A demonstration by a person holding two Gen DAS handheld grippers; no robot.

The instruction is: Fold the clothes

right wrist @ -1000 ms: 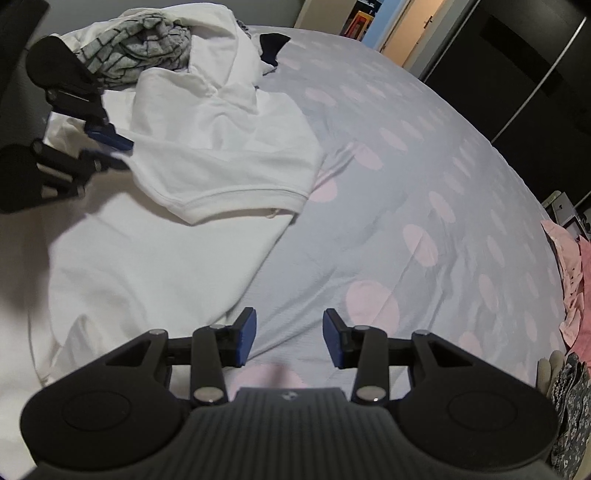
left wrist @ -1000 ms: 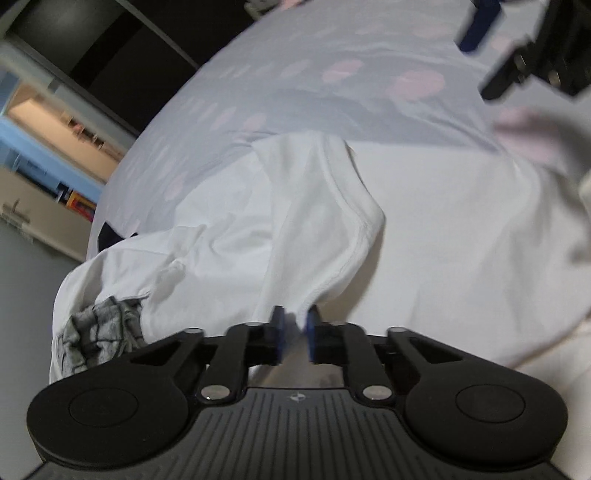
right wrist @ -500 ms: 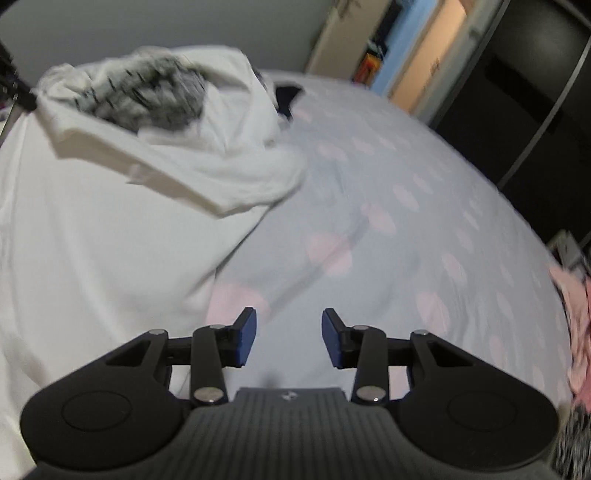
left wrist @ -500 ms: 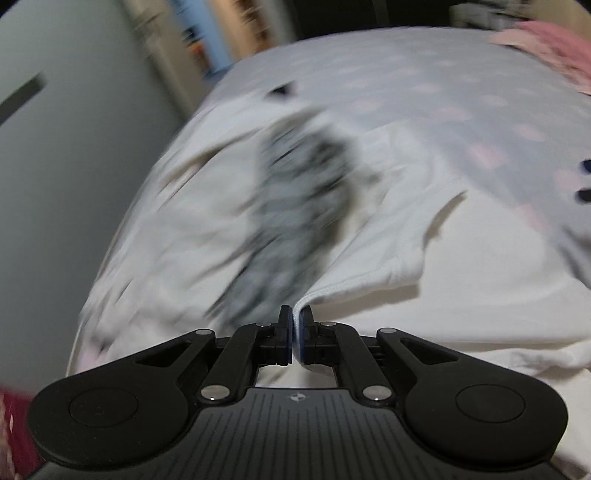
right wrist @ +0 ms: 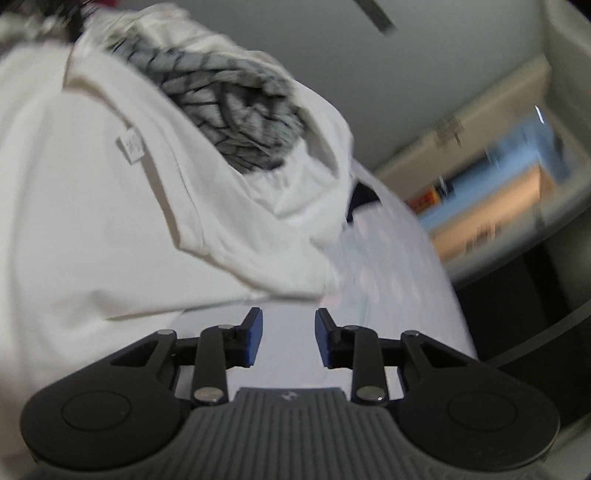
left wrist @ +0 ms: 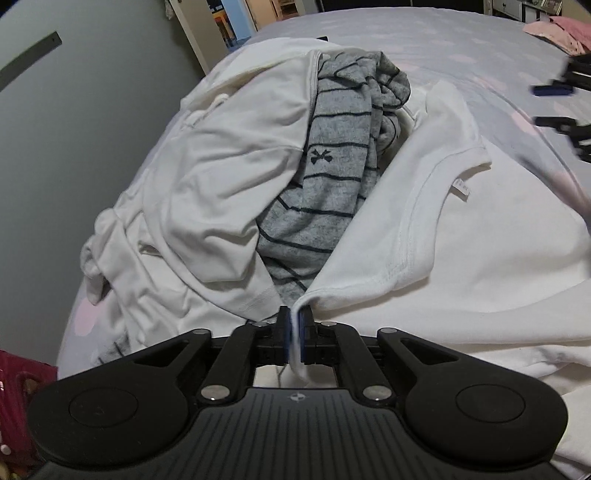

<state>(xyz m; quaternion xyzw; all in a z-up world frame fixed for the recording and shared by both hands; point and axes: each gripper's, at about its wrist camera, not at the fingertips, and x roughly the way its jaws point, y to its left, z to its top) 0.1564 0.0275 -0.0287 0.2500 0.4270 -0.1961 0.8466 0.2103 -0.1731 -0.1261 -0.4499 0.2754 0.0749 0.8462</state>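
Note:
A white t-shirt (left wrist: 480, 236) lies spread on the bed, its collar and label showing. My left gripper (left wrist: 294, 332) is shut on a pinched edge of this t-shirt near the collar side. My right gripper (right wrist: 288, 341) is open and empty, just in front of the t-shirt's (right wrist: 92, 221) folded sleeve edge; it also shows at the right edge of the left wrist view (left wrist: 554, 105). A grey striped garment (left wrist: 332, 184) lies bunched beside the t-shirt, between it and another white garment (left wrist: 221, 177).
The bed has a pale sheet with pink dots (left wrist: 461, 40). A pink garment (left wrist: 554, 29) lies at the far corner. A grey wall (left wrist: 74, 129) is close on the left, with a doorway (right wrist: 498, 192) beyond. A dark red item (left wrist: 18, 398) sits at lower left.
My left gripper closed on the t-shirt edge and swung toward the clothes pile. My right gripper, still open, moved up along the bed toward the collar and sleeve.

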